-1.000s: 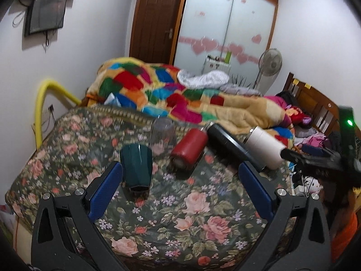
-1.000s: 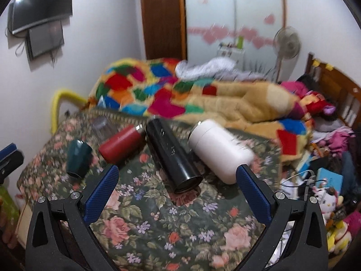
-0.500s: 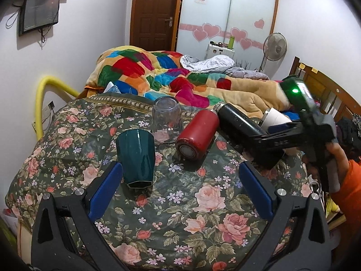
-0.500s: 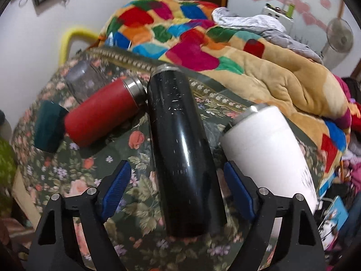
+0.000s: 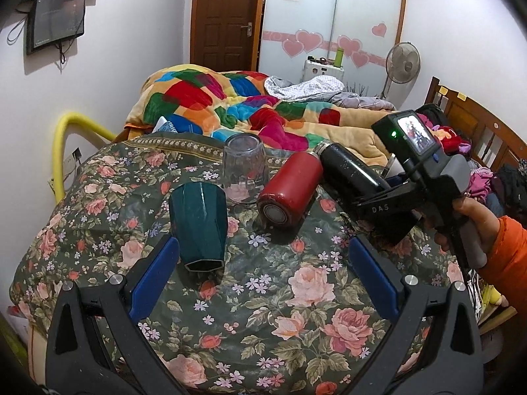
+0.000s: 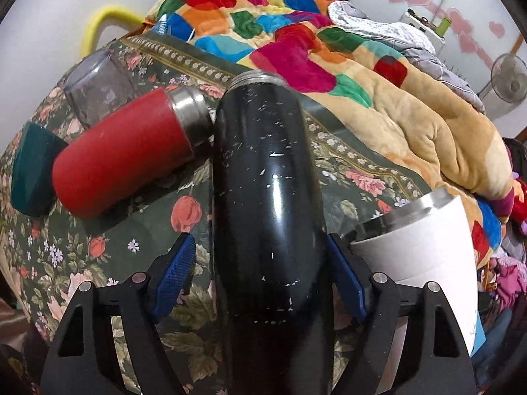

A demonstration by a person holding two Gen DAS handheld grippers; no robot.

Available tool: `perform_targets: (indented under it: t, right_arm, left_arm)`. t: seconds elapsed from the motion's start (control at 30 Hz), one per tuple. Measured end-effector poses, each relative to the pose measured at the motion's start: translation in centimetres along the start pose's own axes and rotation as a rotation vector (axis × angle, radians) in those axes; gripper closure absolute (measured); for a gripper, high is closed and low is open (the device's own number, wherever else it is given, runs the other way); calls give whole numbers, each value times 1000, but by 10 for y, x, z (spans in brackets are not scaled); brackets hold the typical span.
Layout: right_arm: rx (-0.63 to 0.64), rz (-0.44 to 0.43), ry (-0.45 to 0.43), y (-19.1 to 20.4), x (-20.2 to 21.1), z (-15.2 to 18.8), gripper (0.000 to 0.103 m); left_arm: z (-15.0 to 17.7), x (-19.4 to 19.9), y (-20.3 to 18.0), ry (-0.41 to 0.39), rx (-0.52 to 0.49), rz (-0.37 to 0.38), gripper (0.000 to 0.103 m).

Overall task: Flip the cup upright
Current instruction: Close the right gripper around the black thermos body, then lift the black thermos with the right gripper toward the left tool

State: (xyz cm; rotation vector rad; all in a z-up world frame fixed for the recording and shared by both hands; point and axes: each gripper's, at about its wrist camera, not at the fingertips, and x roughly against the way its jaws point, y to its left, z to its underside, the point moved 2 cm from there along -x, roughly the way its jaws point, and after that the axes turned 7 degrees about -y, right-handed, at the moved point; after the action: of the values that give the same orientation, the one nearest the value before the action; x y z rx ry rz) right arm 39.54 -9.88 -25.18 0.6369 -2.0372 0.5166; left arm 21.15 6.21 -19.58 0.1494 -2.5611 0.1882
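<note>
Black flask [image 6: 266,197] now sits between my right claw's [image 6: 260,273] closing pads, ready to stand up; left claw [image 5: 263,283] spread.

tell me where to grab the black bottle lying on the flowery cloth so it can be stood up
Grip the black bottle across its round body near the base end, coming along its length from that end. It lies on its side with the steel mouth pointing away, the red bottle and white cup close on either flank. The right gripper already straddles it there, probably leaving room to swing it upright.
</note>
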Motion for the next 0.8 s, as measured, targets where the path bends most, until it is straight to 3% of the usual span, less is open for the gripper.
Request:
perform_targets:
  t: [0.07,0.4,0.8]
  right_arm:
    - [6,9,15,1,-3,1,41]
    - [-120,-50,13,1,7,15,42]
    - [-162,-52,-88,7,82,40,42]
  left_arm:
    - [-1,2,0,-7,2,-1,0]
    - [-8,20,0,-32,1,-14,0]
    - [-20,69,-8,-95,5,-6,0]
